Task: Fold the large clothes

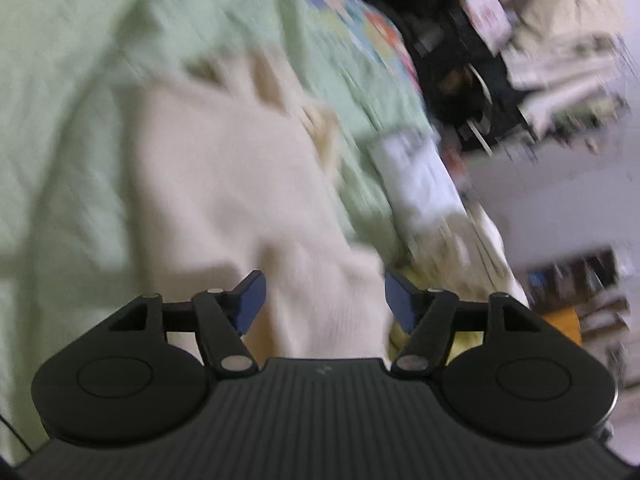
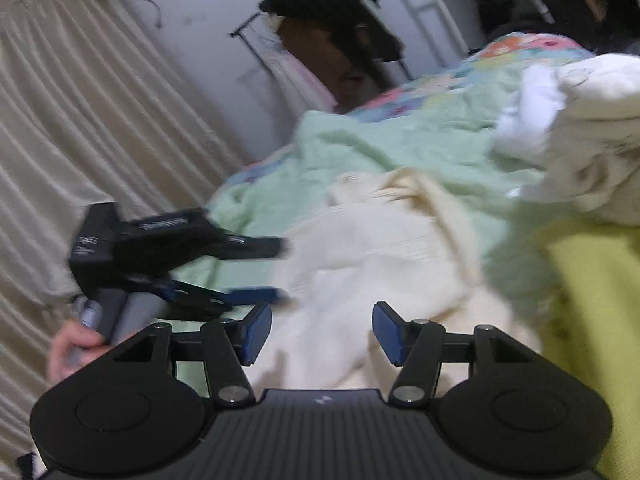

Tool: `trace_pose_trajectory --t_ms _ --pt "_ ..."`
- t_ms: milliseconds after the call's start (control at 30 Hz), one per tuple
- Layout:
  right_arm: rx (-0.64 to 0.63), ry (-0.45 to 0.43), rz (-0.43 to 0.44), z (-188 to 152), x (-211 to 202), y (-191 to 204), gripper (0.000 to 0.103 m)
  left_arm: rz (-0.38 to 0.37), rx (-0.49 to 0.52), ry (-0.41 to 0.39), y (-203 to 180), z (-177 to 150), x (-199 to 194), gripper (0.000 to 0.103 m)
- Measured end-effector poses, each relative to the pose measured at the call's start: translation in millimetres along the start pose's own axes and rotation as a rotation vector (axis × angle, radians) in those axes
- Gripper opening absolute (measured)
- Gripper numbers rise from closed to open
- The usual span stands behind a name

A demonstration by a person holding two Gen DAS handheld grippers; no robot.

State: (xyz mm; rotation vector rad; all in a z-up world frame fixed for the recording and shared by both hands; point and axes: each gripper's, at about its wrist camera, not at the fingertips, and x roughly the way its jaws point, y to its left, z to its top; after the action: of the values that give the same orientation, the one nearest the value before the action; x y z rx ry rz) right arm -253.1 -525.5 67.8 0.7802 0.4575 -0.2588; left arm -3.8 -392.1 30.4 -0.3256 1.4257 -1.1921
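Observation:
A cream knitted garment [image 1: 224, 184] lies spread on a pale green blanket [image 1: 72, 92]; both views are blurred. My left gripper [image 1: 325, 300] hovers over the garment's near edge, its blue pads [image 1: 252, 300] wide apart with nothing pinched between them. In the right wrist view the same cream garment [image 2: 376, 248] lies below my right gripper [image 2: 322, 332], which is open and holds nothing. The left gripper [image 2: 284, 272] shows there at the left, held by a hand [image 2: 76, 348], jaws apart over the garment's left edge.
A patchwork quilt [image 2: 500, 64] covers the bed's far side. A heap of white and cream clothes [image 2: 580, 128] and a yellow-green cloth [image 2: 600, 300] lie at the right. A beige curtain [image 2: 80, 120], a clothes rack with dark garments [image 2: 332, 8] and white folded cloth [image 1: 420, 184] are nearby.

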Motion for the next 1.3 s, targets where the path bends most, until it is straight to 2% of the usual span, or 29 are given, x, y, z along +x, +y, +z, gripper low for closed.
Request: trace_pose_trajectory --t_ms 33,67,133,233,267,367,467,533,567,633,767,800,833,867,900,967,1067,1100,1200,1233,1300 --pt "0.048 -0.001 -0.016 3 2 -7 0.06 -0.026 -0.002 0.035 -1 -9 10 0.079" --pt "0.086 0.011 -0.029 7 5 -16 0.065 -0.012 -0.005 0.024 -1 -12 12 0.079" --pt "0.15 0.048 -0.039 11 9 -26 0.066 0.045 0.044 0.016 -6 -24 16 0.079" --pt "0.294 0.048 -0.057 12 -2 -51 0.07 0.056 0.1 -0.044 -14 -38 10 0.078" --pt "0.318 0.05 -0.053 12 -1 -56 0.076 0.067 0.123 -0.058 -17 -42 8 0.078" --pt "0.354 0.117 -0.056 26 17 -67 0.077 0.141 0.188 -0.105 -28 -48 2 0.078" --pt "0.36 0.185 -0.051 42 49 -72 0.082 0.197 0.228 -0.16 -35 -50 -8 0.082" --pt "0.472 0.257 0.041 43 76 -88 0.082 0.196 0.248 -0.187 -36 -47 -16 0.093" --pt "0.519 0.261 0.066 40 81 -94 0.081 0.194 0.25 -0.174 -36 -46 -16 0.1" --pt "0.577 0.253 0.083 34 88 -103 0.08 0.22 0.251 -0.146 -34 -46 -8 0.101" --pt "0.624 0.176 0.038 29 100 -110 0.077 0.292 0.262 -0.109 -35 -55 18 0.101" --pt "0.628 0.179 0.024 29 104 -112 0.07 0.299 0.282 -0.111 -36 -58 21 0.097" --pt "0.626 0.183 0.027 30 108 -113 0.061 0.314 0.312 -0.117 -39 -61 23 0.093" --pt "0.618 0.188 0.043 31 114 -114 0.034 0.332 0.346 -0.124 -44 -65 25 0.069" --pt "0.605 0.189 0.072 34 118 -114 0.013 0.352 0.369 -0.127 -48 -66 24 0.045" --pt "0.533 0.187 0.09 43 120 -105 0.01 0.364 0.387 -0.148 -54 -68 21 0.044" --pt "0.306 0.154 0.109 74 108 -68 0.008 0.247 0.359 -0.205 -61 -65 5 0.043" --pt "0.249 0.136 0.139 85 104 -57 0.008 0.217 0.355 -0.222 -65 -63 -1 0.043" --pt "0.071 0.066 0.227 117 82 -26 0.008 0.149 0.413 -0.267 -87 -66 -8 0.043" --pt "0.028 0.04 0.233 123 74 -22 0.008 0.123 0.441 -0.277 -97 -68 -8 0.044" --pt "-0.037 -0.011 0.198 130 60 -20 0.008 0.114 0.466 -0.257 -108 -72 5 0.052"
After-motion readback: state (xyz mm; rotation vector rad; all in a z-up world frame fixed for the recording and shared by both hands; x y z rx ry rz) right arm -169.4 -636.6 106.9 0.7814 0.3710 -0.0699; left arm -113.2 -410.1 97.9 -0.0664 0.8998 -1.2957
